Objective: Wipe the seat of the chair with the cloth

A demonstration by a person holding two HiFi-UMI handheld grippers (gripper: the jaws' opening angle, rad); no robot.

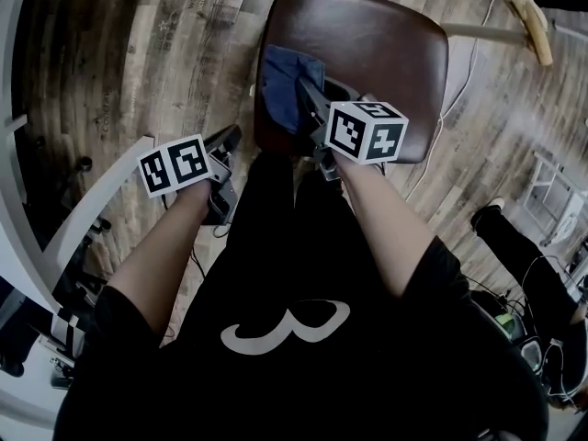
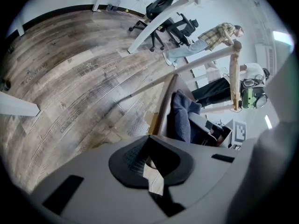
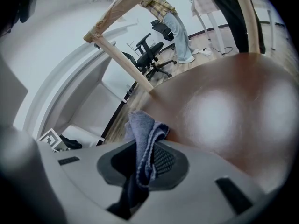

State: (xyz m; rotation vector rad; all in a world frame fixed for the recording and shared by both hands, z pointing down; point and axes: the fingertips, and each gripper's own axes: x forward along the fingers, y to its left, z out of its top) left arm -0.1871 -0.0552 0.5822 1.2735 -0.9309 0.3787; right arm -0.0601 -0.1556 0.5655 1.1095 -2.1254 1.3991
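The chair's brown seat fills the top middle of the head view. A blue cloth lies bunched on the seat's left part. My right gripper is shut on this cloth, whose fold runs up between the jaws and rests on the glossy seat. My left gripper hangs off the seat's left edge over the floor, shut with nothing held. From the left gripper view the cloth and seat edge lie just ahead to the right.
The chair's pale wooden back rail curves at the top right. A white desk frame stands to my left, and cables trail on the plank floor. Black office chairs and a person are farther off.
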